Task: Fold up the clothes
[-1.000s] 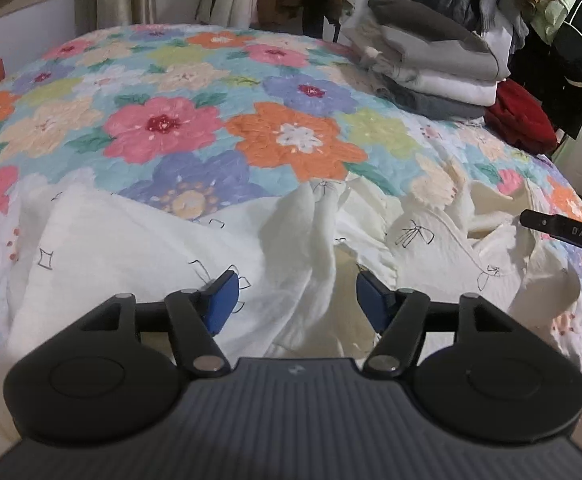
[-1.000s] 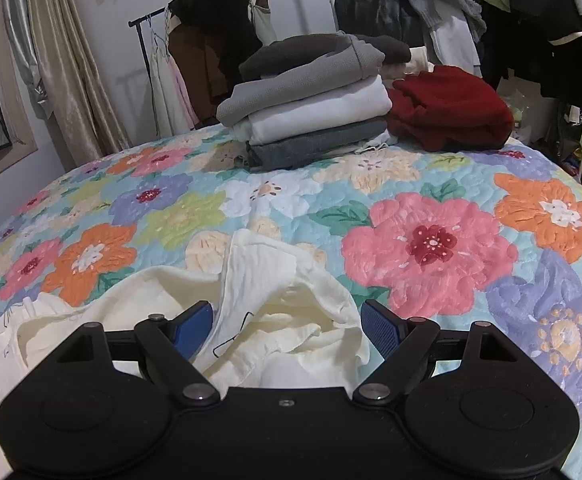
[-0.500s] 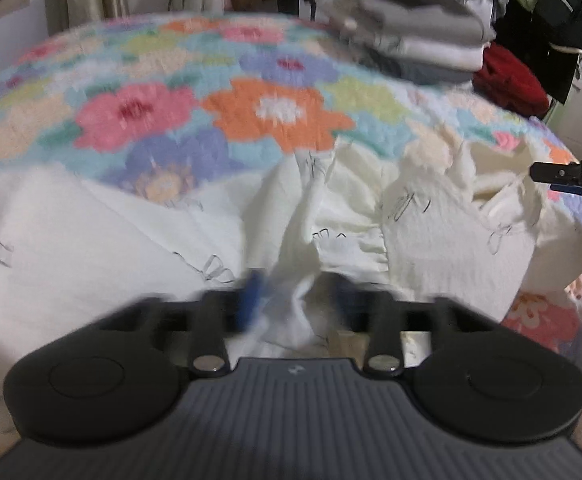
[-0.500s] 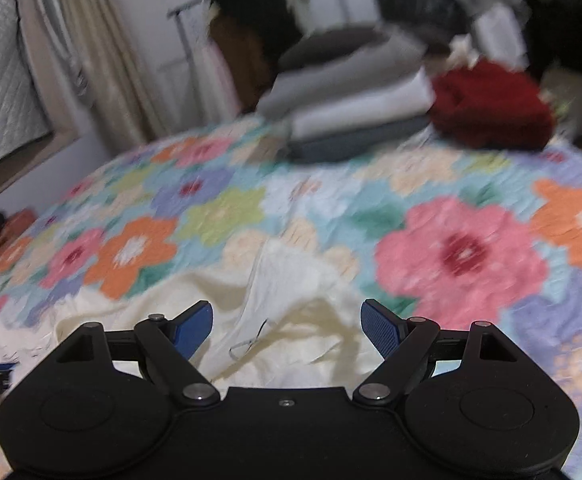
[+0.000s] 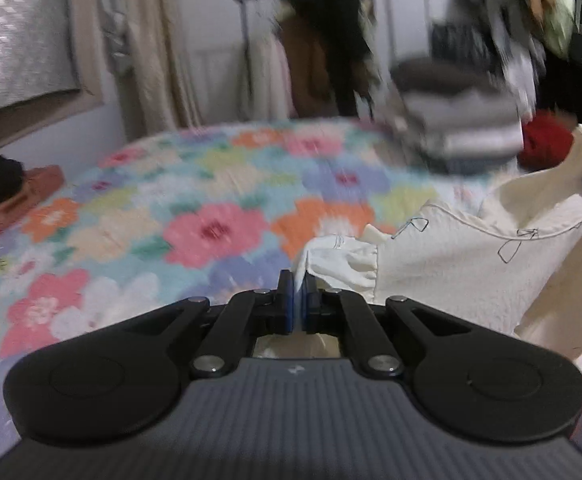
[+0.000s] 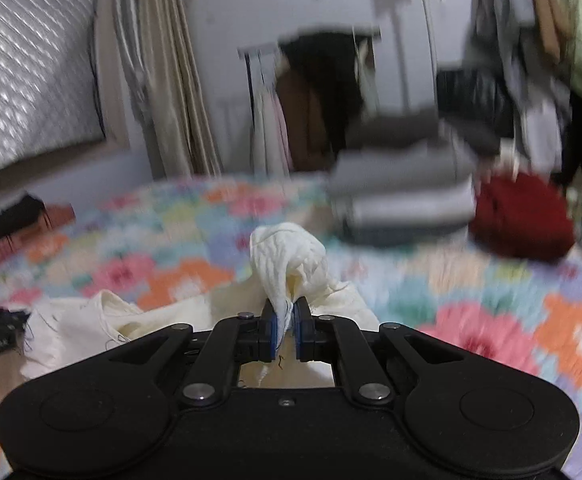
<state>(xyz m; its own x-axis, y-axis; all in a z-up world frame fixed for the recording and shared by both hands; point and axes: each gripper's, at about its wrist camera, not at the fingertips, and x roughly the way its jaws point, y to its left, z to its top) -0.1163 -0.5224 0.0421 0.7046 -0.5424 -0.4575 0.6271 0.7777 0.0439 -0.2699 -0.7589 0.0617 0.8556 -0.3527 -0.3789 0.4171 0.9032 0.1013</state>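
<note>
A cream garment [image 5: 451, 264] hangs lifted over a flower-print quilt [image 5: 195, 232], pinched at two points. At the left, the left gripper [image 5: 298, 300] has its blue pads clenched on a ruffled edge of the cloth, which fans out toward 2 o'clock in the left wrist view. Further right, the right gripper [image 6: 285, 330] is likewise clamped on a bunched fold that stands up at 12 o'clock from its fingers, the rest of the garment trailing toward 9 o'clock in the right wrist view.

Both holds look shallow, taken near the cloth's edge; a quick pull or shake could, by this reading, slip the fabric free, and the bunched right-hand hold may take in more than one layer, leaving a twist in the fold.

The quilt lies open from 9 to 12 o'clock of the left gripper, with ample room to spread the garment. At 1 o'clock a stack of folded clothes [image 6: 407, 196] and a red garment [image 6: 523, 220] crowd the far right edge.
</note>
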